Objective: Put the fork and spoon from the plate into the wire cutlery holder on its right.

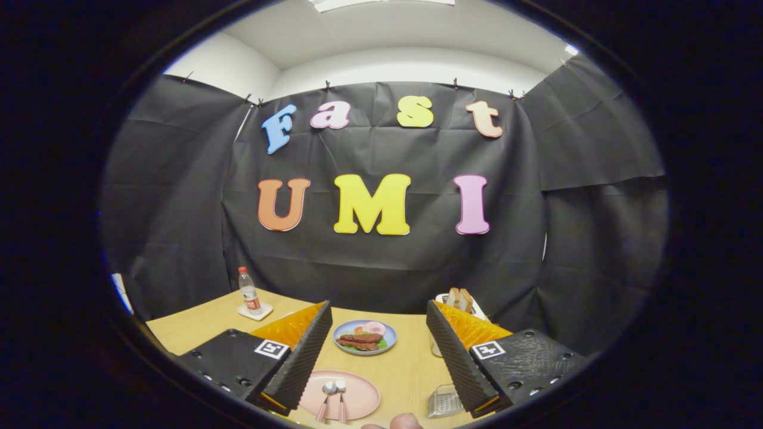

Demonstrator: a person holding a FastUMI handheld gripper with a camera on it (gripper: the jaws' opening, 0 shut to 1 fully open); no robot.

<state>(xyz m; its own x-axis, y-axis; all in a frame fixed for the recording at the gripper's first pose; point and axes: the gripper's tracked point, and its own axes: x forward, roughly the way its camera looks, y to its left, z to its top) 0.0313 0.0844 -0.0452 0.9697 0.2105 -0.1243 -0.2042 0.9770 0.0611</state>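
I see the gripper (379, 351) held above a light wooden table (405, 369), its two fingers spread wide with nothing between the ribbed pads (301, 357). The jaws grip no object.

Below, between the fingers and nearer the left one, lies a pink plate (360, 396). On it I note the spoon (327, 398) and the fork (341, 400), side by side, heads pointing away from me, pink handles toward me. Both rest flat on the plate, partly tucked against the left finger's edge.

To the plate's right, just beside the right finger's tip, stands the wire cutlery holder (444, 400); I cannot tell what is inside it.

Beyond the fingers, centred between them, sits a blue plate (365, 337) with food on it. Farther left, a bottle (248, 291) stands upright on a white coaster (255, 311). Behind the right finger I see slices of bread (459, 298) in a white toaster-like object. A fingertip (405, 422) shows at the near table edge.
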